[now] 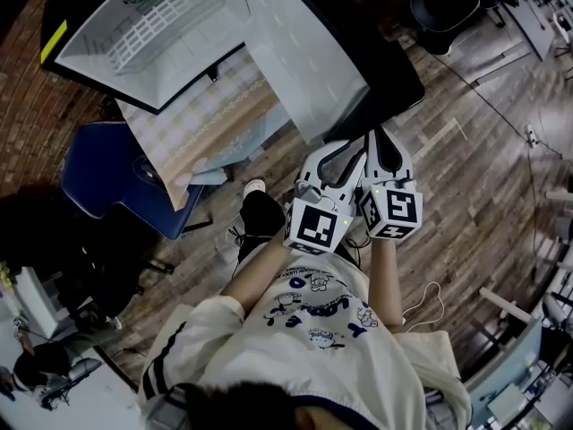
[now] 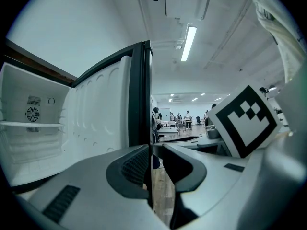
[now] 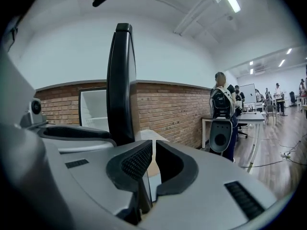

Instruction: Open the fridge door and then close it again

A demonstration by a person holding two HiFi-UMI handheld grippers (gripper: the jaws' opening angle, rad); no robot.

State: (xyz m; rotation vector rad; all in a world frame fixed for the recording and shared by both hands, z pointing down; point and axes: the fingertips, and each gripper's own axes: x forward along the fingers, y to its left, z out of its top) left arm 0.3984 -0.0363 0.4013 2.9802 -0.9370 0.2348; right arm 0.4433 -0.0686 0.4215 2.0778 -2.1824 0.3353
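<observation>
We wear a cream shirt [image 1: 313,330] printed with blue cartoon figures, its sleeve [image 1: 170,370] striped dark, over dark trousers [image 1: 262,215] and a white shoe [image 1: 254,187]. Our left tongs [image 1: 351,150] and right tongs [image 1: 380,146] are white shells with black ribbed pads [image 2: 136,164] — each bears a cube [image 1: 315,225] of black-and-white square markers.

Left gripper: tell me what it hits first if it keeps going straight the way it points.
The fridge door: its dark edge stands edge-on right at the left gripper's jaw tips, so contact looks immediate, though depth is unclear.
</observation>
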